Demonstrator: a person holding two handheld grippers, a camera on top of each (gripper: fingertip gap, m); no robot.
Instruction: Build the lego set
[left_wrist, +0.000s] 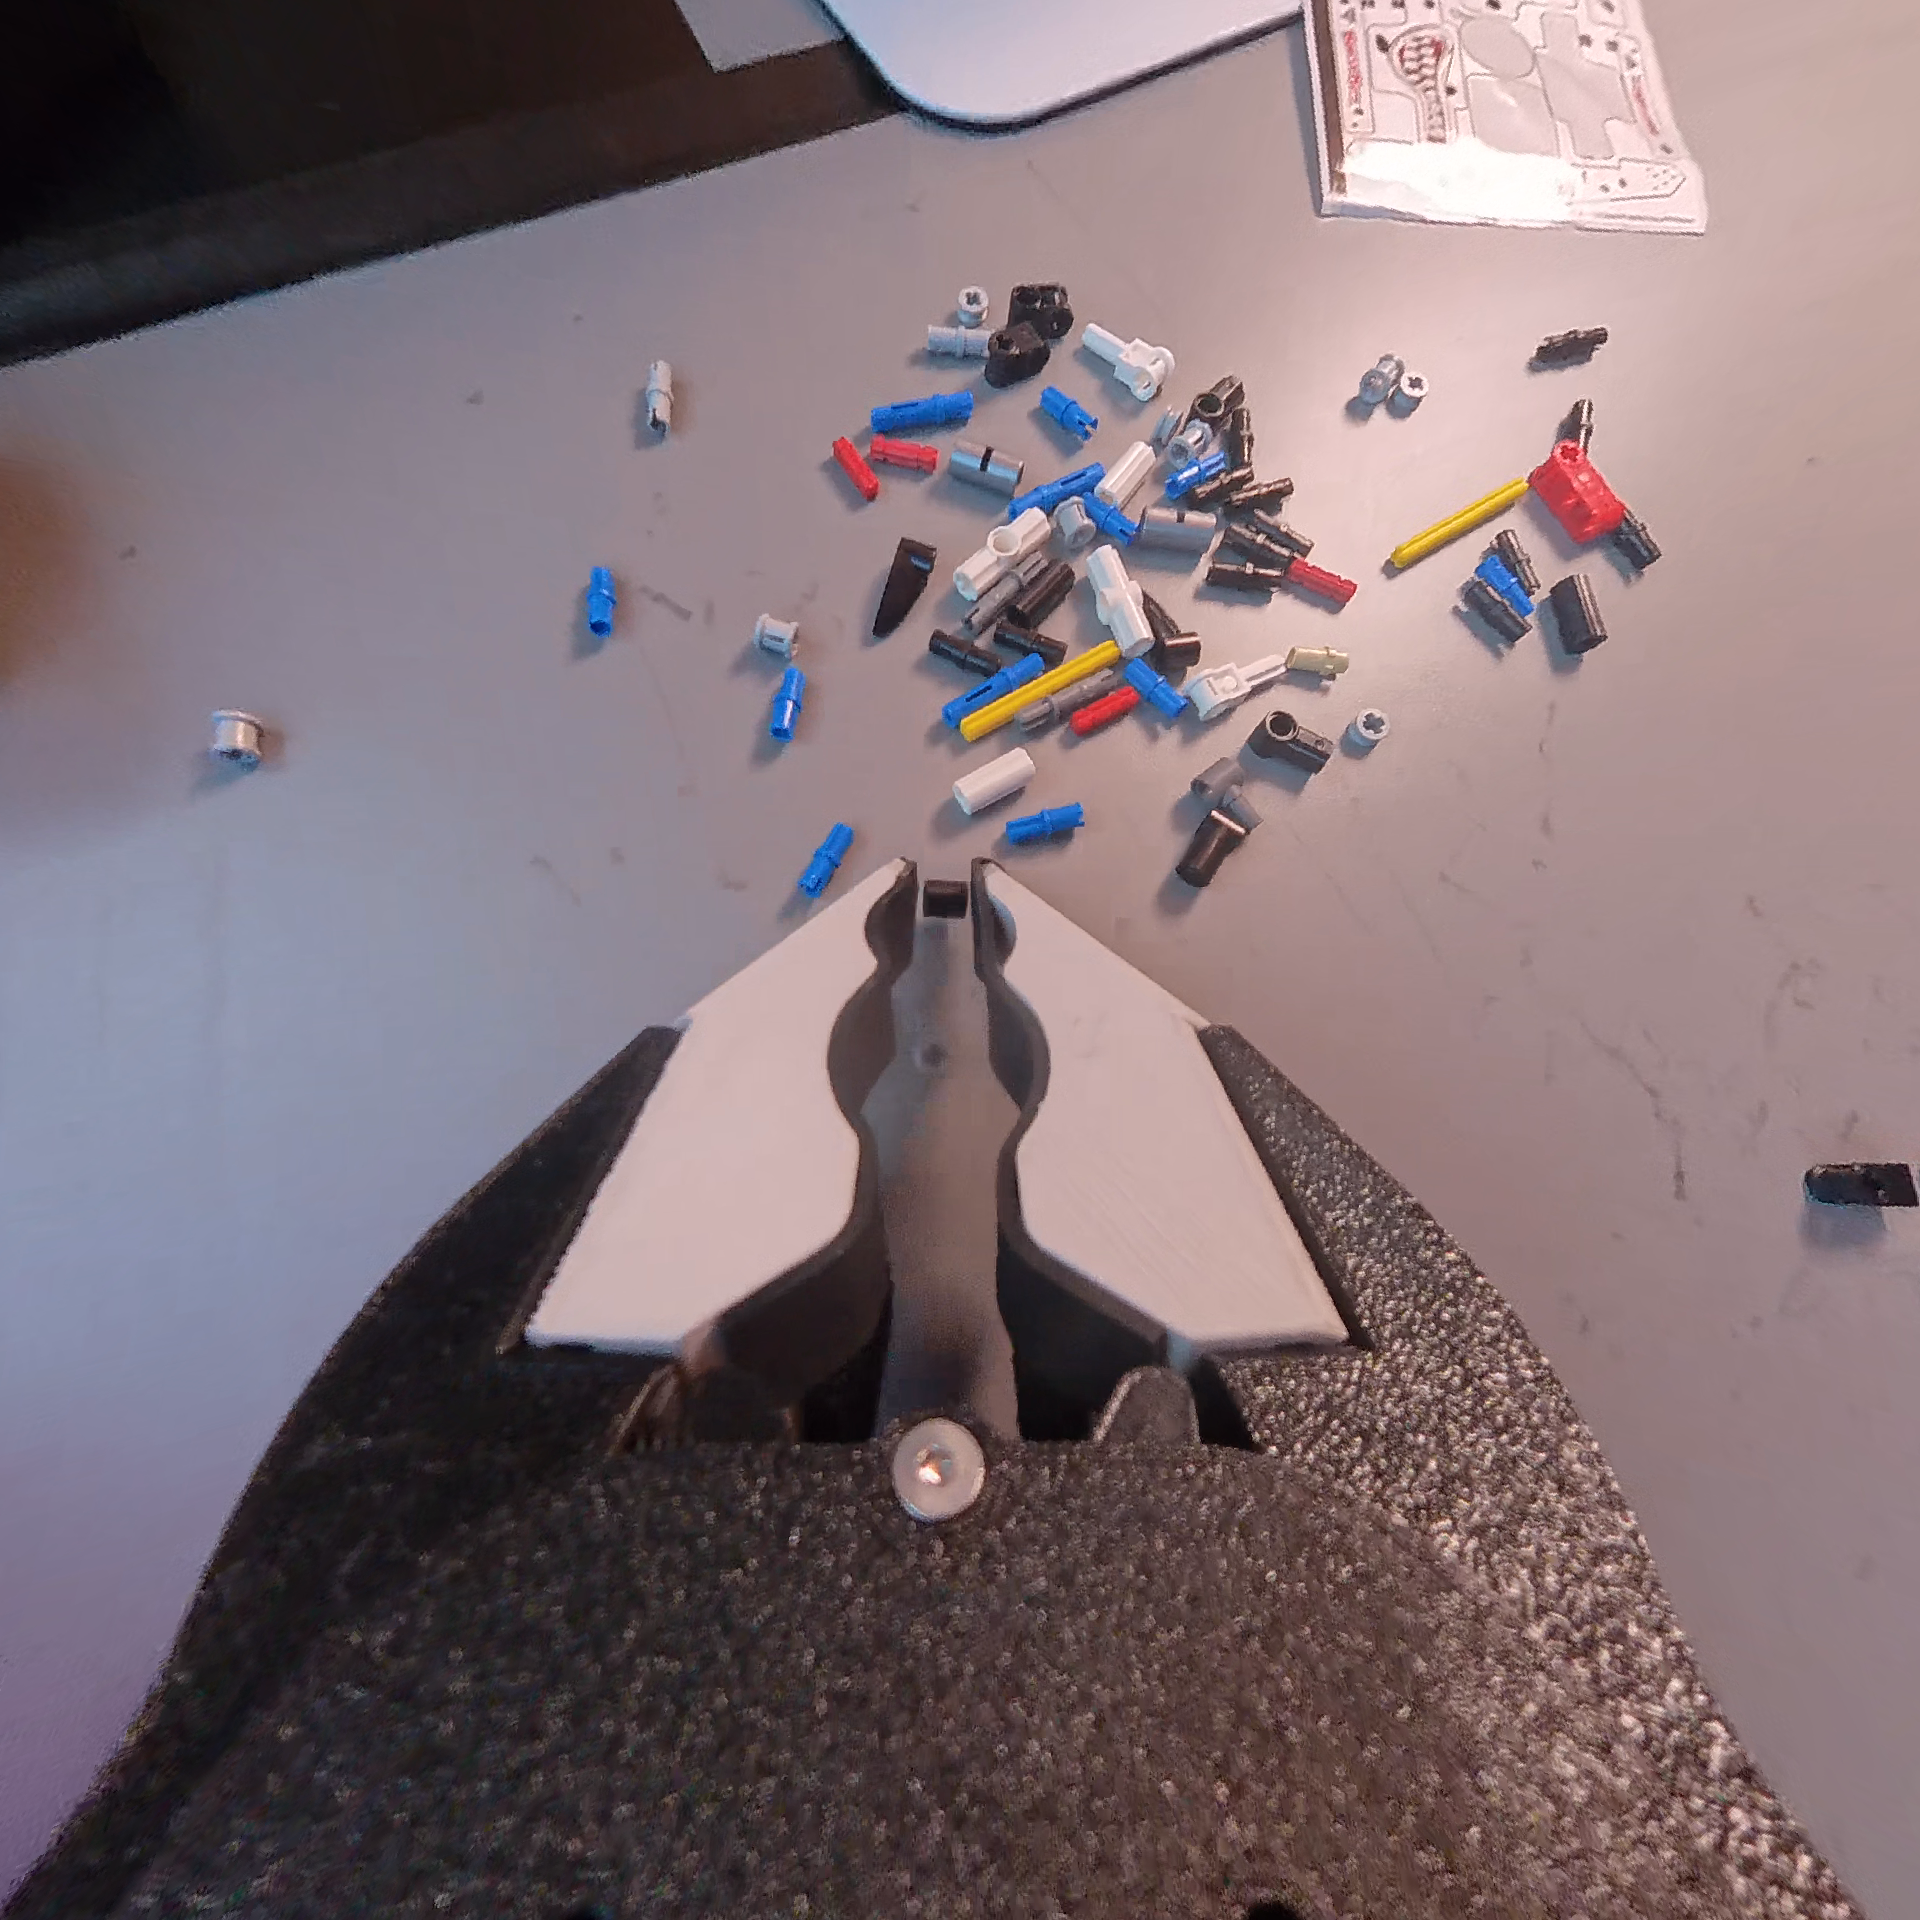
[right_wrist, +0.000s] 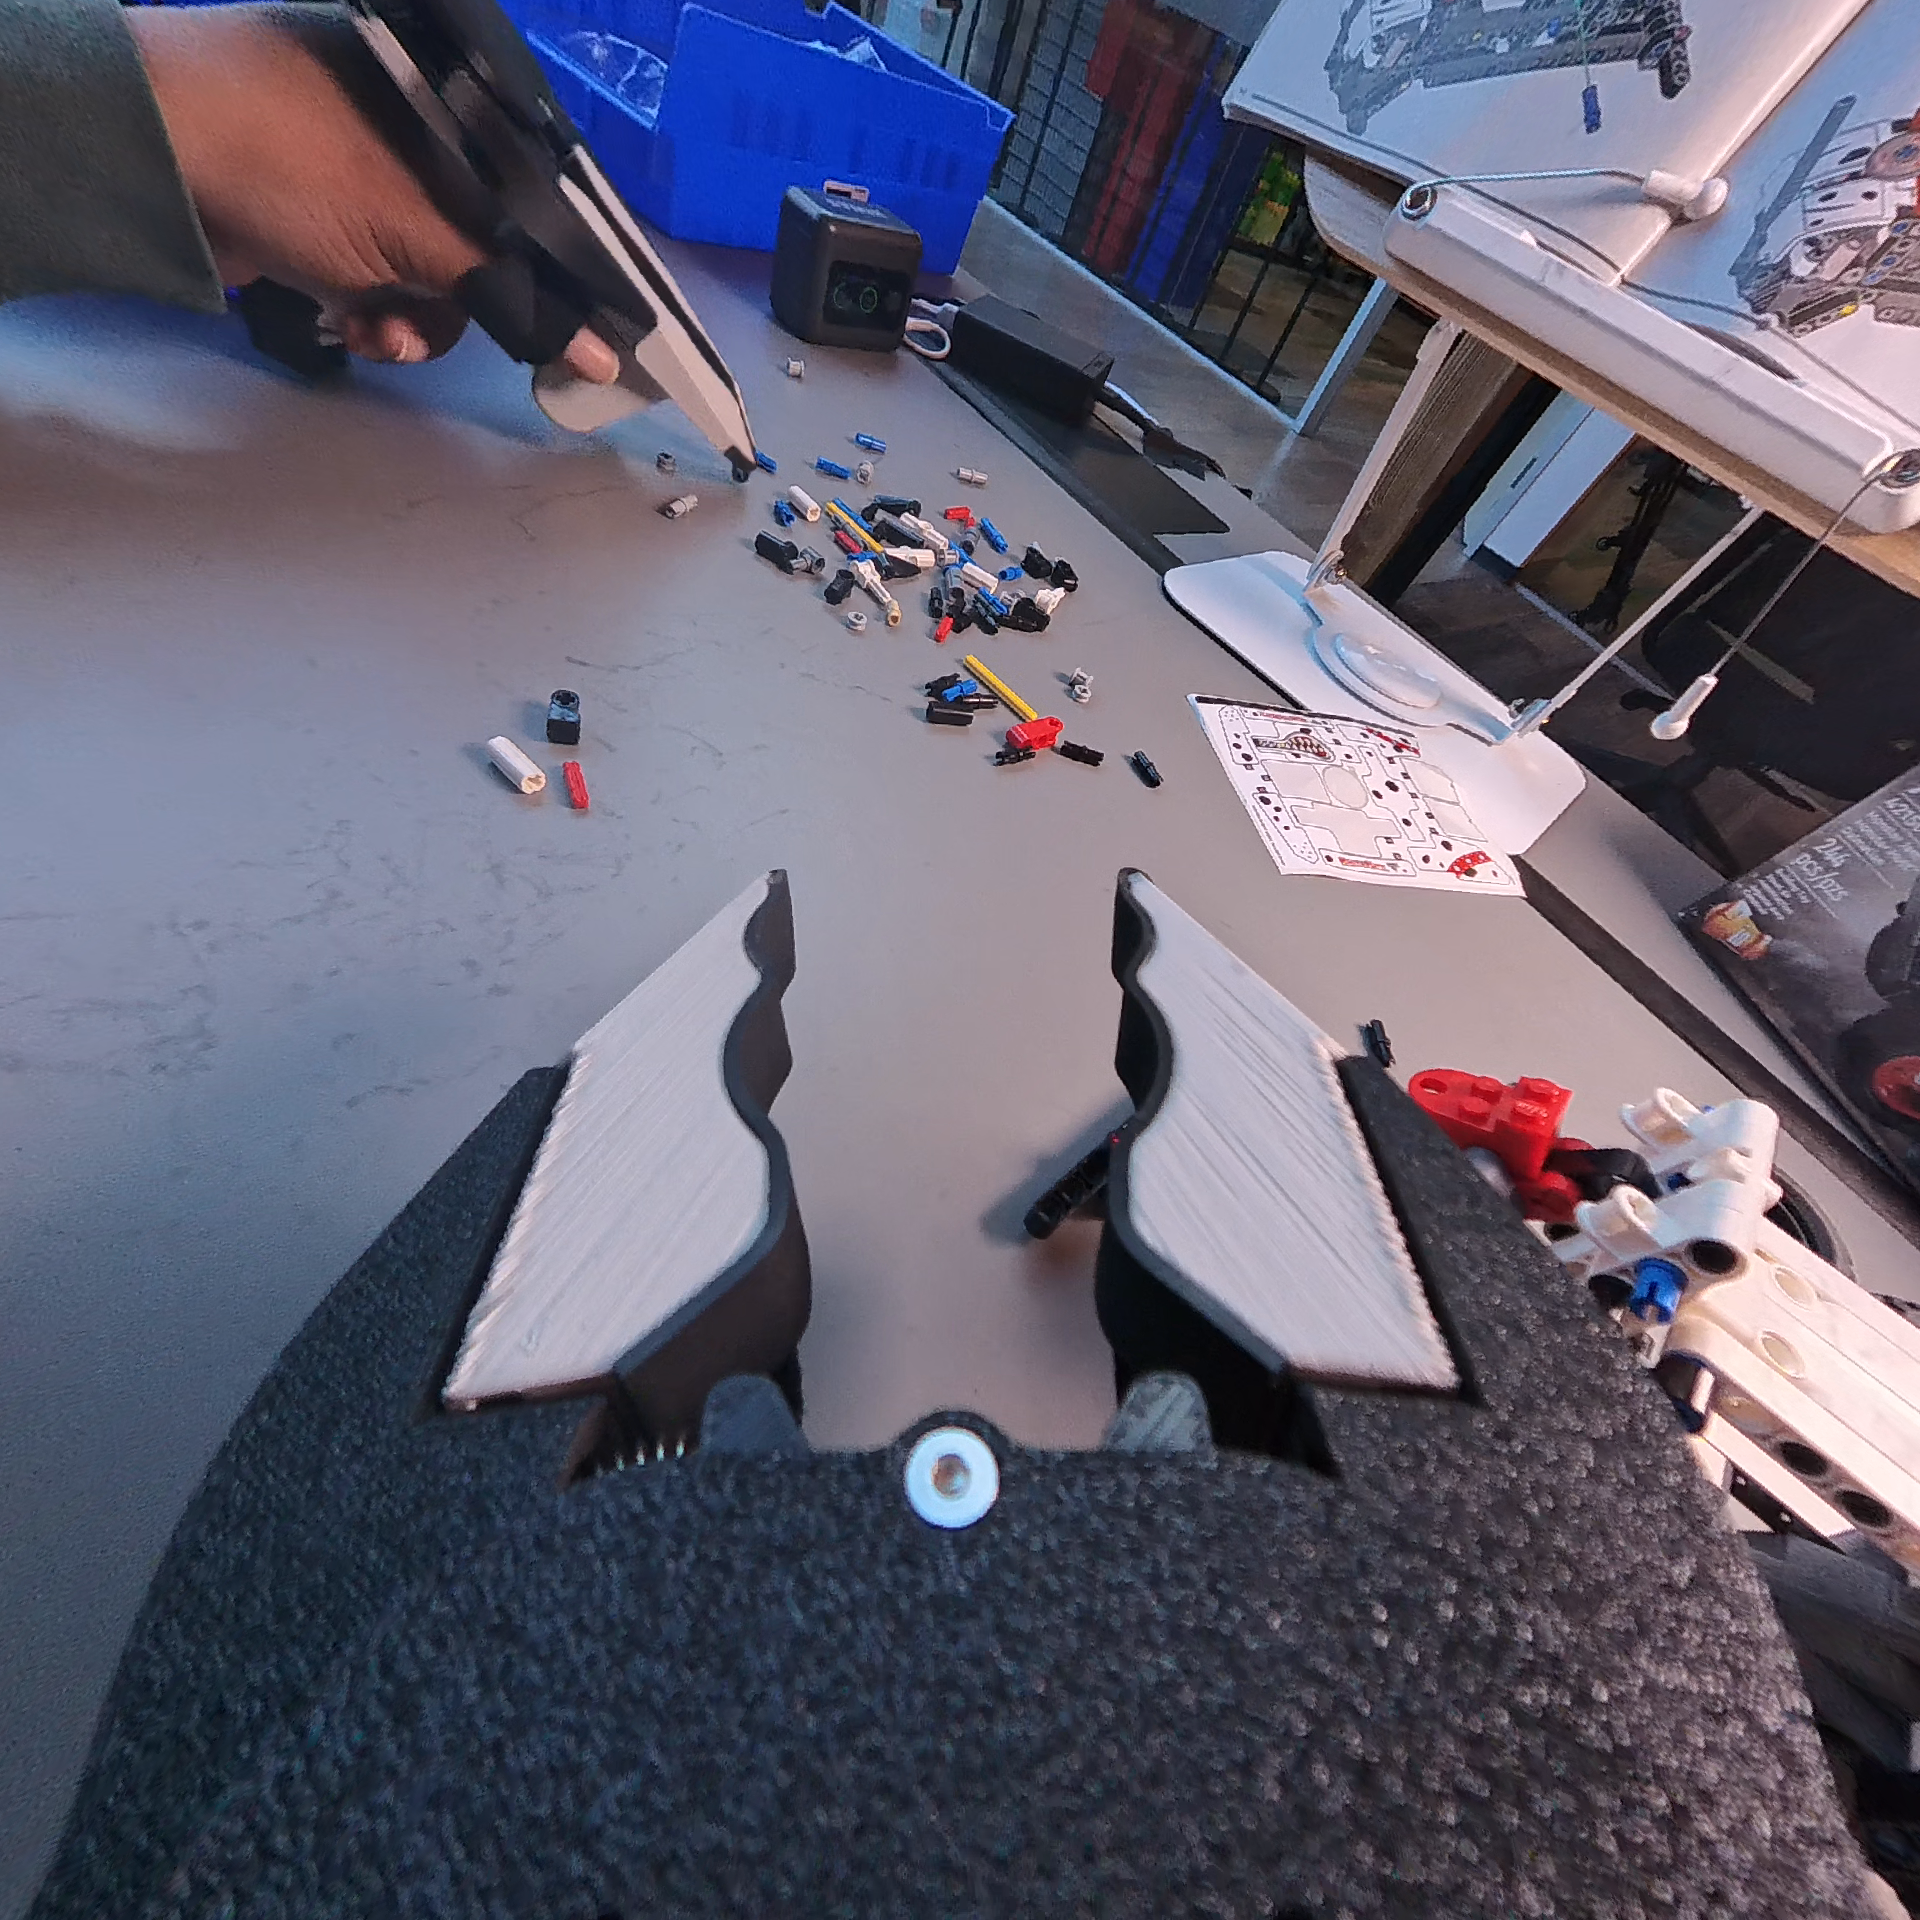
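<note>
A scatter of small Lego pins and connectors (left_wrist: 1101, 561) in blue, black, red, white and yellow lies on the grey table (left_wrist: 416, 935). My left gripper (left_wrist: 943, 883) is shut on a small black pin (left_wrist: 943, 900) at its tips, just in front of the pile. In the right wrist view the left gripper (right_wrist: 740, 465) touches down at the pile's (right_wrist: 925, 561) far left edge, held by a hand (right_wrist: 312, 229). My right gripper (right_wrist: 951, 883) is open and empty above bare table. A partly built white and red Lego model (right_wrist: 1683, 1226) lies at its right.
A sticker sheet (right_wrist: 1351, 795) lies right of the pile, also in the left wrist view (left_wrist: 1496, 114). A white stand (right_wrist: 1382, 665) holds the instruction book (right_wrist: 1558, 114). A blue bin (right_wrist: 790, 114), a small black device (right_wrist: 844, 268) and the set's box (right_wrist: 1829, 956) are around the table. The left gripper's tips are roughly 30 cm from the right gripper's.
</note>
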